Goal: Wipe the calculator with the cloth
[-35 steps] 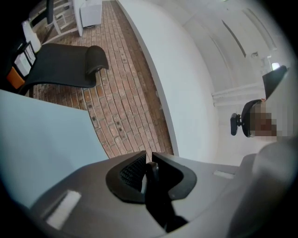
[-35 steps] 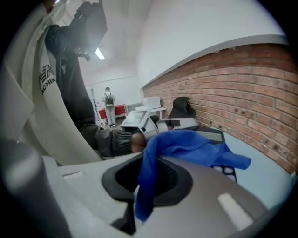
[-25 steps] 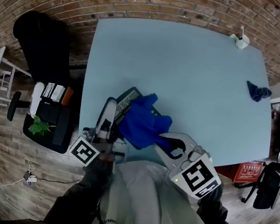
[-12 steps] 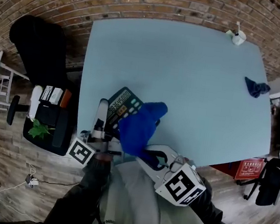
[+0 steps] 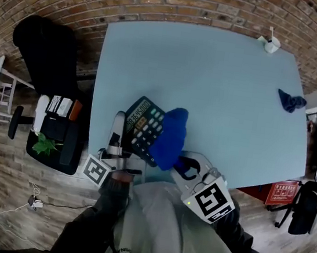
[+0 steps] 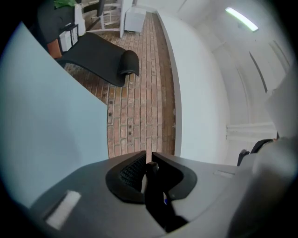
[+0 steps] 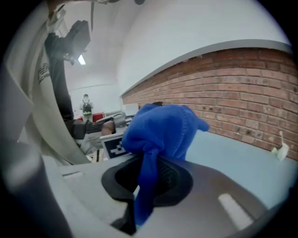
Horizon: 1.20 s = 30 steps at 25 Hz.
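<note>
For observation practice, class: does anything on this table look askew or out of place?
The calculator looks tilted up at the table's near edge, not lying flat. A crumpled dark rag lies alone at far right.

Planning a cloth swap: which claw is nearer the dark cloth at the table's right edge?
Right. Right claw: near edge, left of the dark cloth. Left claw, gripping the calculator: farther left.

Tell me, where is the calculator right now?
In the head view, the calculator sits in the left gripper over the table's near left edge, with the blue cloth against its right side.
</note>
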Each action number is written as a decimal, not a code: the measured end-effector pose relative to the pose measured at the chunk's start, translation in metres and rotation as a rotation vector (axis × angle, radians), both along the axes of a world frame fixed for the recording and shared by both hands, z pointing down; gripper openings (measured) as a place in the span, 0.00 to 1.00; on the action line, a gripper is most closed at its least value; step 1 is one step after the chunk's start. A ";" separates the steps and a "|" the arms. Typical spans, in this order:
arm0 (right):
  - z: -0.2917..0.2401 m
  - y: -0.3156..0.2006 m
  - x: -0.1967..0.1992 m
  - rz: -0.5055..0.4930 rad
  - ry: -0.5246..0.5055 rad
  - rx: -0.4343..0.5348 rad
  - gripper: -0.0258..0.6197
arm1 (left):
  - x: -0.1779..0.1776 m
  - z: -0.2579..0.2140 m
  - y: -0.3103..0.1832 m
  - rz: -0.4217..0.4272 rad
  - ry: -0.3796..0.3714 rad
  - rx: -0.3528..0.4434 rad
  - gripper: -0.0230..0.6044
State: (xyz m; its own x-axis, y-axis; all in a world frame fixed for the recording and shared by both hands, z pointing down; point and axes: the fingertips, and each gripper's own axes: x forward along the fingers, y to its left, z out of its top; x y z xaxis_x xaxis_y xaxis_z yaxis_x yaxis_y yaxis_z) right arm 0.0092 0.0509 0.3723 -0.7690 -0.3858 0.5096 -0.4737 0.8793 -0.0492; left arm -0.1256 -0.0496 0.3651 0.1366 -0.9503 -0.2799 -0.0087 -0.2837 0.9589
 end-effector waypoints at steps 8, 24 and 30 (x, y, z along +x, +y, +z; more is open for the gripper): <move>-0.007 -0.011 -0.020 0.045 -0.033 0.248 0.11 | 0.017 0.001 -0.001 0.100 0.101 0.010 0.10; 0.003 -0.097 0.055 0.179 -0.335 0.049 0.11 | 0.079 0.019 0.027 0.575 -0.248 0.160 0.09; -0.001 -0.101 0.013 -0.006 -0.296 0.032 0.11 | 0.119 0.030 0.036 0.754 -0.406 0.198 0.09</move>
State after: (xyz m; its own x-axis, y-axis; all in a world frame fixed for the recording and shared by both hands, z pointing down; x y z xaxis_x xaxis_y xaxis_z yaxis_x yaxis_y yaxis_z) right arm 0.0222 -0.0503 0.3710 -0.8847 -0.3933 0.2503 -0.4378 0.8853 -0.1564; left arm -0.0068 -0.0139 0.3956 0.8334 -0.5057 -0.2232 -0.0816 -0.5120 0.8551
